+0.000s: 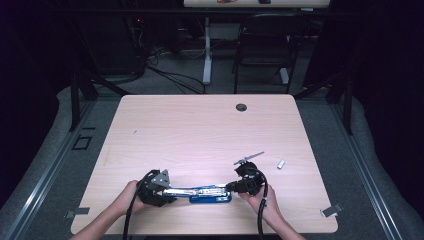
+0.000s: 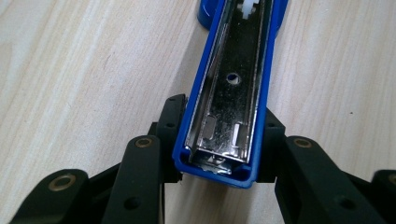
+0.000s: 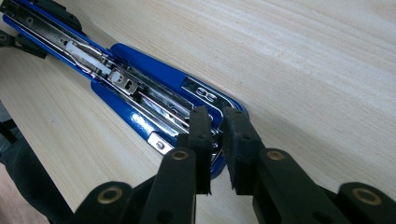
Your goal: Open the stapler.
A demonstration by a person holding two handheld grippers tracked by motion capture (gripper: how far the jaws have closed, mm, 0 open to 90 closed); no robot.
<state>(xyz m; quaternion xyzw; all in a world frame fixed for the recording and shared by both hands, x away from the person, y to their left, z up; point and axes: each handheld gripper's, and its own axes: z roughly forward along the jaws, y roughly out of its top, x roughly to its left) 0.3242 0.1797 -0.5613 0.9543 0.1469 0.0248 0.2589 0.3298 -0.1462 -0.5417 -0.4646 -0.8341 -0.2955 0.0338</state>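
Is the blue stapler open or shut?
Open. The blue stapler's top is swung back and flat, held by the left hand-held gripper, so its shiny metal channel faces up.

Light wood table [image 1: 200, 130]: blue stapler [image 1: 212, 197], staple strip [image 1: 281, 164].

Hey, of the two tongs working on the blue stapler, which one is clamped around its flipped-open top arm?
The left tongs: their pads press both sides of the stapler arm's blue end. The right tongs sit nearly closed over the metal staple channel instead.

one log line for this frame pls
left gripper: shut on stapler lid | right gripper: nearly closed at stapler base | stapler open flat
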